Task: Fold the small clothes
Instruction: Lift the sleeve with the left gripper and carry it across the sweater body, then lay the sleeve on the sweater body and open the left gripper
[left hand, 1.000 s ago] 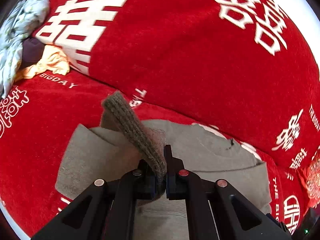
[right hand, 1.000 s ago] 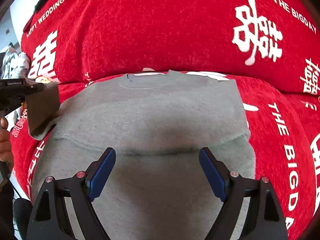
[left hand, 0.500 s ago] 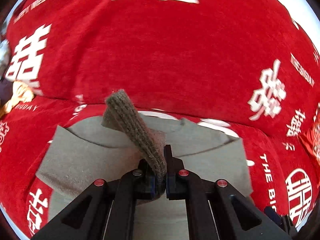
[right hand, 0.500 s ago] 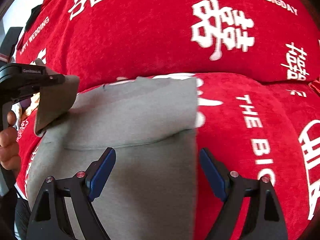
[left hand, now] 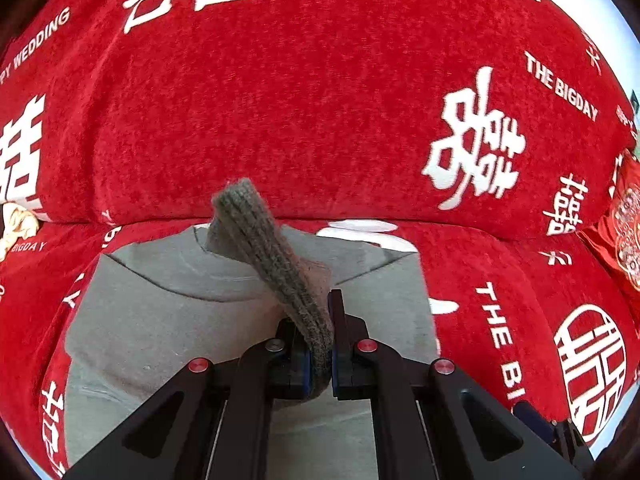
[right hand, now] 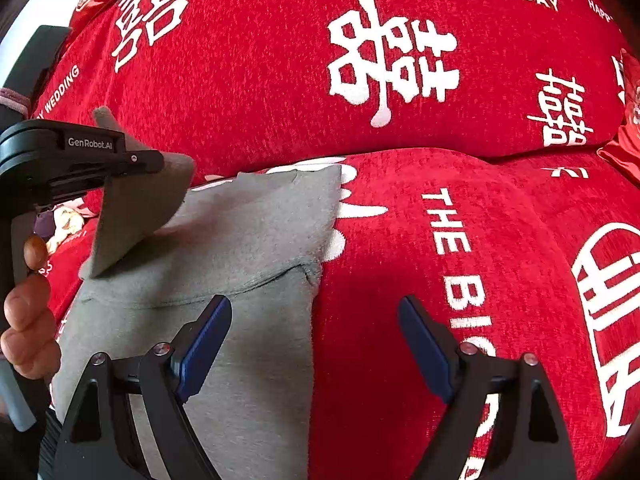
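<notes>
A small grey garment lies flat on the red sofa seat; it also shows in the right wrist view. My left gripper is shut on its ribbed sleeve cuff and holds the sleeve lifted above the garment's body. The left gripper also shows at the left of the right wrist view. My right gripper is open and empty, just above the garment's right edge.
The red sofa cover with white lettering fills both views, its backrest rising behind the garment. A pile of other clothes lies at the far left. A red patterned cushion sits at the right.
My left gripper has carried the lifted sleeve to the right, over the garment's body. My right gripper has shifted right, from over the garment's middle to its right edge, still open.
</notes>
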A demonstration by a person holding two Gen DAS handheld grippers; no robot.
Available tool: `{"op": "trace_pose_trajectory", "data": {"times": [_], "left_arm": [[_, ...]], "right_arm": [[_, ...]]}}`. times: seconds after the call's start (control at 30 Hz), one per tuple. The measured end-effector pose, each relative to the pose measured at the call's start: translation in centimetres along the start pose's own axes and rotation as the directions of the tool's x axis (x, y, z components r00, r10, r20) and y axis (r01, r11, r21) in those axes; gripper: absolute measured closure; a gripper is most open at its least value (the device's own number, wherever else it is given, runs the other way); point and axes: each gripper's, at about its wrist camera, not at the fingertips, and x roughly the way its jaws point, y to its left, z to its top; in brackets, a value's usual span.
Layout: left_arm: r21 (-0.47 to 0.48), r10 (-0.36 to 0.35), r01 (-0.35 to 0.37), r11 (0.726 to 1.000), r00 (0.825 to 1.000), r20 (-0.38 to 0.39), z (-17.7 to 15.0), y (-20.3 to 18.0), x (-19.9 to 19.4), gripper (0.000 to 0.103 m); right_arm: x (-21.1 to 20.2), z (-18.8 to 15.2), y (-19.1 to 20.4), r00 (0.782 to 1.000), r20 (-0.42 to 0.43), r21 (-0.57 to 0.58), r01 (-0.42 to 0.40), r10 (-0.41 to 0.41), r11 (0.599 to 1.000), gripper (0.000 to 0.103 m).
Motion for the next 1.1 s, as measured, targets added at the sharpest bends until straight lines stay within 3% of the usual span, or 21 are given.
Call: {"op": "trace_pose_trajectory", "data": {"times": [0.33, 0.77, 0.9, 1.1], "left_arm": [[0.136, -0.003, 0.005, 0.991, 1.000, -0.011, -2.6, -4.3, -0.3, 0.096], [0.162, 0.026, -0.008, 0.987, 0.994, -0.108, -5.5, -4.2, 3.1, 0.096], [0.163, -0.022, 0.043, 0.986, 0.991, -0.131, -6.2, -3.9, 3.2, 0.095], [0.102, -0.123, 0.146, 0.984, 0.971, -0.204, -6.6, -3.1, 4.2, 0.095]], "right_arm": [[-0.2, -0.2, -1.7, 1.000, 0.002, 0.039, -0.004, 0.004, 0.999, 0.015], [-0.6, -0.2, -3.2, 1.000, 0.001, 0.069, 0.006, -0.006, 0.998, 0.015], [-0.3, -0.3, -3.1, 1.000, -0.008, 0.077, -0.007, 0.008, 0.997, 0.015], [-0.1, -0.5, -2.2, 1.000, -0.018, 0.060, -0.017, 0.018, 0.998, 0.015]]}}
